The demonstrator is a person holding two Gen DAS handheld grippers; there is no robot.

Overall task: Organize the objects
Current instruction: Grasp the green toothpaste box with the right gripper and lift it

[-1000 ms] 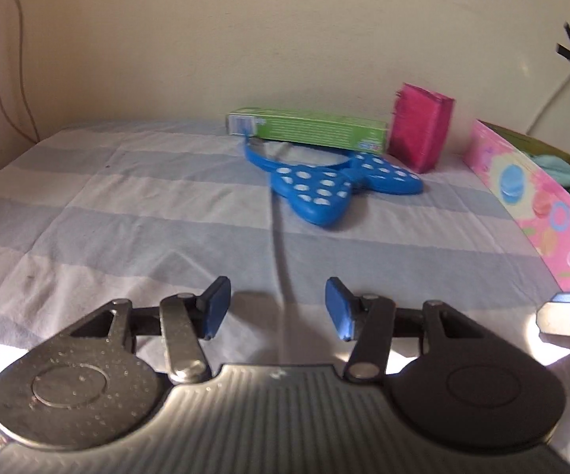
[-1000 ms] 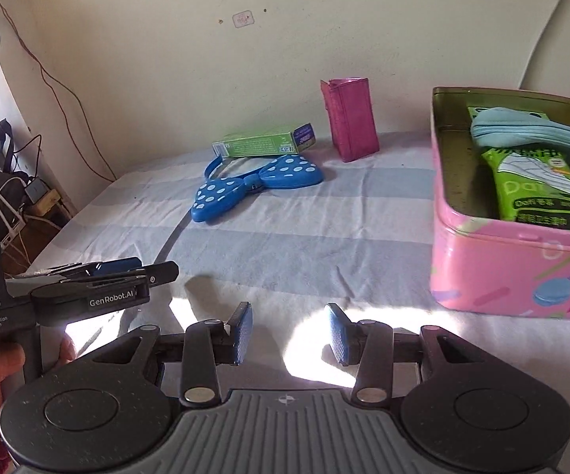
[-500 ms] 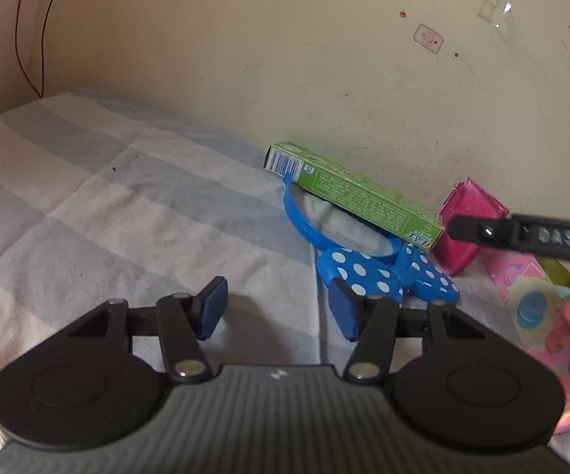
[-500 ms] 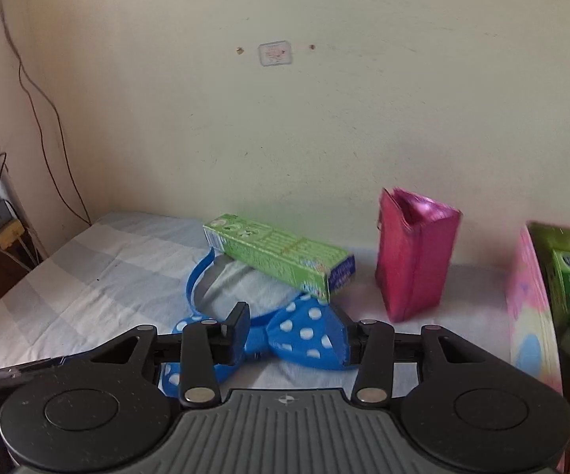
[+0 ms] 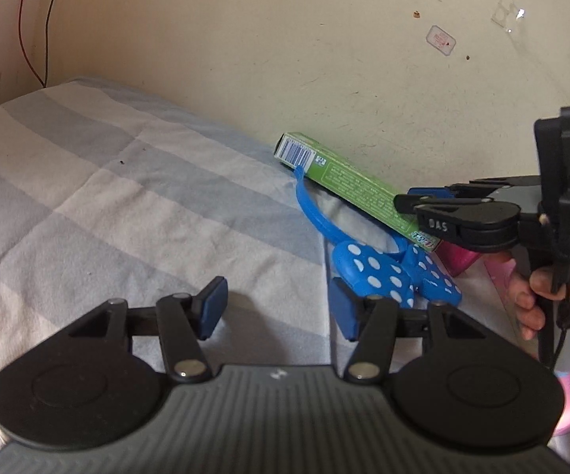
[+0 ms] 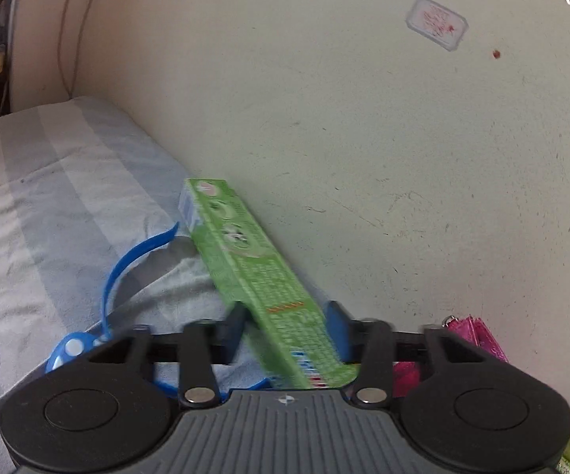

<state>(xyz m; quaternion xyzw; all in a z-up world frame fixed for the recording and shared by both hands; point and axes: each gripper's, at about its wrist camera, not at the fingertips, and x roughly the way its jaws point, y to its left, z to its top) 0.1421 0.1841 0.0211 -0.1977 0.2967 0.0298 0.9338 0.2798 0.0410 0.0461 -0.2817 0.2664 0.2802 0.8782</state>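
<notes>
Right gripper (image 6: 285, 330), jaws spread, straddles the green box (image 6: 253, 272) to grasp it—left gripper (image 5: 275, 308) waits, jaws spread, empty.

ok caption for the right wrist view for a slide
Open right gripper straddles the green box by the wall; blue headband lies alongside.

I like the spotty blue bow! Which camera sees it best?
The left wrist view: the spotty blue bow shows whole on the bed, beside the green box. In the right wrist view the right gripper hides nearly all of it.
</notes>
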